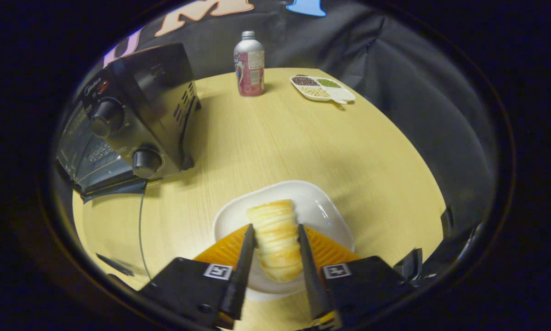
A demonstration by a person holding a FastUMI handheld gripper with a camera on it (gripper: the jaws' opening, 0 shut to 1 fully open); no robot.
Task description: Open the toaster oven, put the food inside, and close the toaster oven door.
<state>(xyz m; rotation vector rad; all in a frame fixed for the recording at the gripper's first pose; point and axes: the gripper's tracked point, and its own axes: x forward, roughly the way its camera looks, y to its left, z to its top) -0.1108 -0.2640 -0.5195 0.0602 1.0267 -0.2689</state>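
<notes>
A golden ridged pastry roll (275, 234) lies lengthwise on a white plate (323, 207) near the table's front. My gripper (276, 228) is shut on it, one finger pressing each long side, and the roll's far end sticks out past the fingertips. Whether the roll is lifted off the plate I cannot tell. The black toaster oven (133, 115) stands to the left beyond the fingers, with two round knobs facing me. A dark flap (112, 186) juts out low at its front, which looks like the door folded down.
The round wooden table (303, 142) carries a pink and silver bottle (249, 64) at the back. Right of it lies a small white divided dish (323, 88) of beans. A thin cable (140, 230) runs from the oven toward the front edge.
</notes>
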